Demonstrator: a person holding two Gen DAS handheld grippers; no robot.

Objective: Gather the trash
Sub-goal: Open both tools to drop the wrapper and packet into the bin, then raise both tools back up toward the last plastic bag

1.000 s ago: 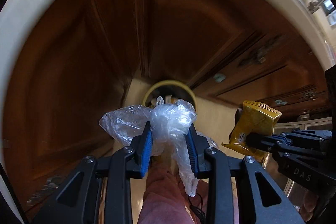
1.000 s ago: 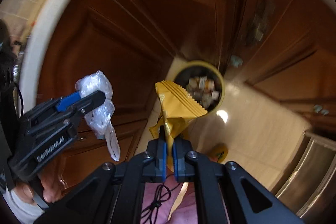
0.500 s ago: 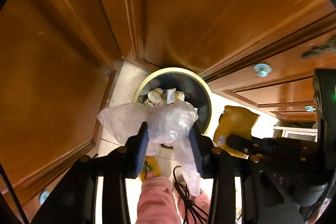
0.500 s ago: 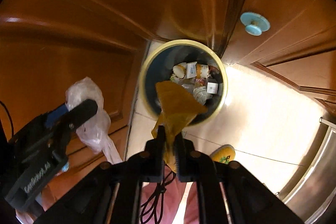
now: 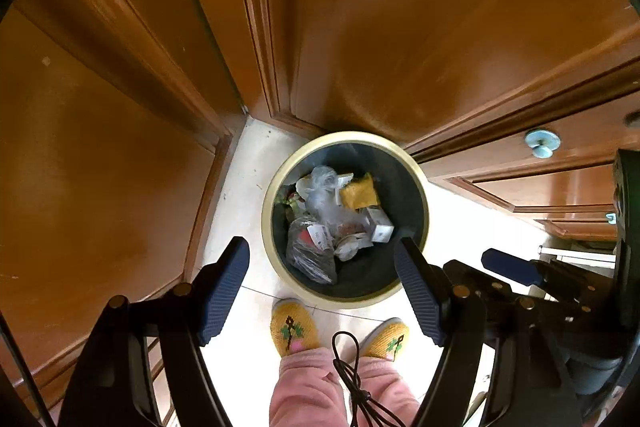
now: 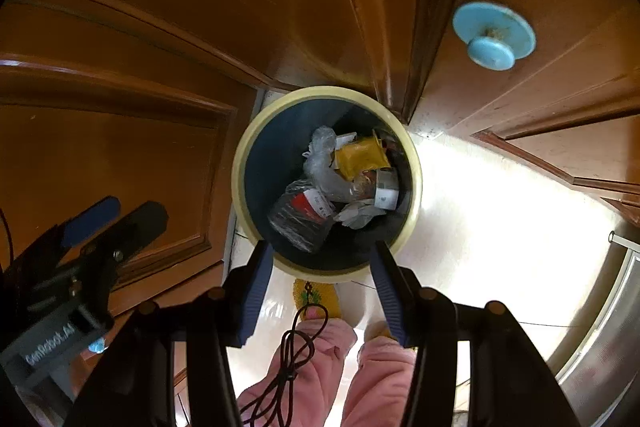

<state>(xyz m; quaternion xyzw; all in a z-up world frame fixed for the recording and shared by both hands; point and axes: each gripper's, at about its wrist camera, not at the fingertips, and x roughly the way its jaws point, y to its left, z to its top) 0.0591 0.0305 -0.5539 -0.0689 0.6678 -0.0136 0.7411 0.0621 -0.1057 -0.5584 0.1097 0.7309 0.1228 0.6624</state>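
Both pieces of trash look delivered: the clear plastic bag (image 5: 326, 199) and the yellow snack wrapper (image 5: 359, 191) lie inside the waste bin (image 5: 276, 183), on top of the pile w/ a dark crumpled bag (image 5: 310, 251), a small white box (image 5: 380, 223) and other scraps. In the right wrist view the wrapper sits toward the far side of the bin, touching the clear bag beside it; neither hangs over the rim. Left gripper (image 5: 322, 291) is spread wide w/ nothing between its blue pads, jaws have just been opening, & it hangs right above the near rim, pointing straight down into the bin. Right gripper (image 6: 320, 287) is likewise released & empty, jaws also just been opening, w/ the bin mouth framed between its fingers. So the drop step reads as done for these two items, judged from how they lie. What's left can't be told from here: both cams look only at the bin, the wooden cabinet doors (image 5: 400, 27), a pale blue knob (image 6: 494, 35), the tiled floor (image 6: 480, 207) and the person's yellow slippers (image 5: 294, 323) and pink trouser legs, so any trash elsewhere in the room is out of view. No loose litter shows on the bit of floor around the bin. Bin isn't full; contents sit well below the rim, so there's room for more. Likely next, as a guess: lift both grippers clear & go look for more trash, if any remains.
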